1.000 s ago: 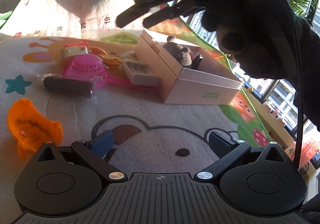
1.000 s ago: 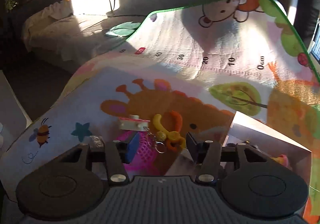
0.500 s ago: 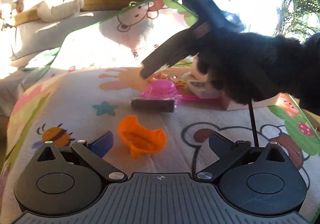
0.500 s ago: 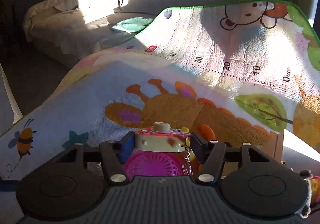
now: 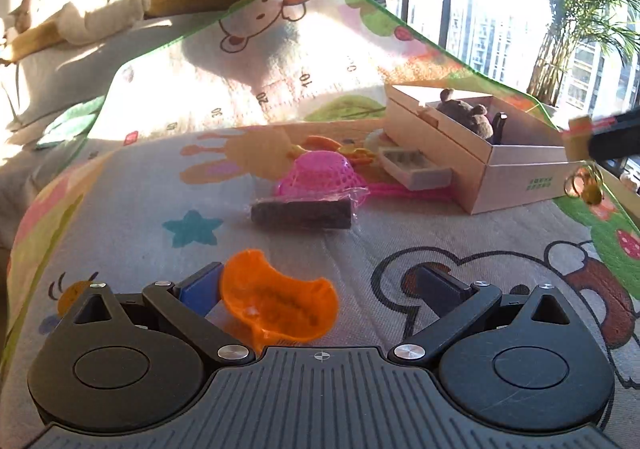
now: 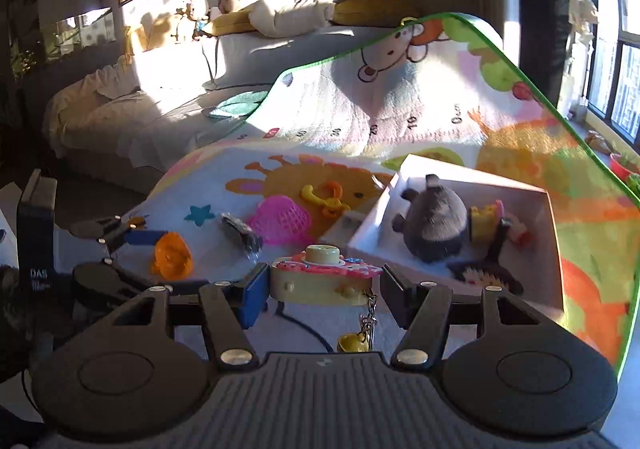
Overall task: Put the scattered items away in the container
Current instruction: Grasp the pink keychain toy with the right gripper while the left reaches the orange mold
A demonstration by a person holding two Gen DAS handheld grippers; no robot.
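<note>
My right gripper [image 6: 324, 289] is shut on a cream and pink toy [image 6: 322, 281] with a keychain and small bell [image 6: 354, 343], held in the air in front of the white box [image 6: 554, 249]. The box holds a grey plush [image 6: 434, 223] and small toys. My left gripper [image 5: 318, 285] is open, low over the mat, with an orange scoop-shaped toy [image 5: 276, 303] between its fingers, against the blue left finger [image 5: 200, 283]. The box [image 5: 516, 173] also shows in the left wrist view, with the right gripper's toy [image 5: 580, 141] at the right edge.
On the play mat [image 5: 120, 209] lie a pink strainer [image 5: 318, 173], a dark wrapped bar [image 5: 302, 213], a grey tray [image 5: 416, 167] beside the box, and yellow-orange rings [image 6: 326, 197]. A sofa [image 6: 168, 101] stands behind; the mat's far end curls up.
My right gripper took hold of the cream toy and lifted it up and back toward the box. My left gripper moved left and forward until the orange scoop lay between its fingers.
</note>
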